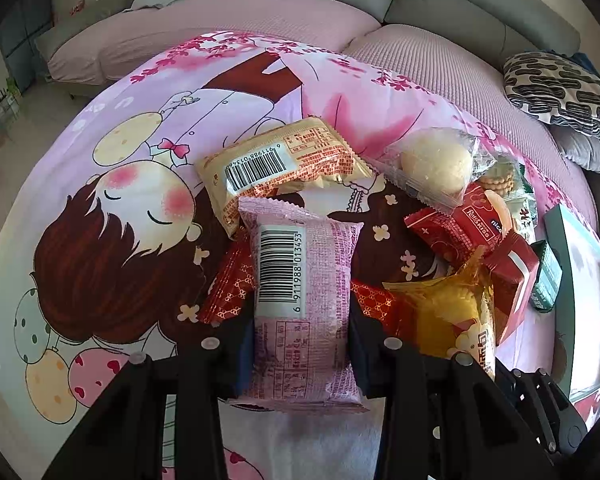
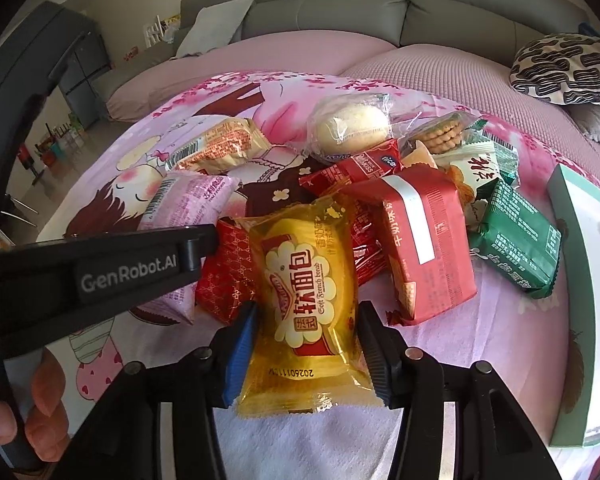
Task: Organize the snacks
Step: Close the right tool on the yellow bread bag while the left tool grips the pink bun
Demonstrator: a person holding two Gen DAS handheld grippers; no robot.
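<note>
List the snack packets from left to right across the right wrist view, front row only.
Pink packet → yellow bread packet, between the right tool fingers → red packet with a white stripe → green packet → pale green box.

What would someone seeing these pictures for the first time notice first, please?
Each gripper straddles a snack: the left gripper has its fingers on both sides of a pink packet lying barcode up, and the right gripper likewise frames a yellow soft French bread packet. Behind them a heap of red, green and clear-wrapped snacks sits on a pink cartoon bedsheet, with a pale green box at the right edge.
</note>
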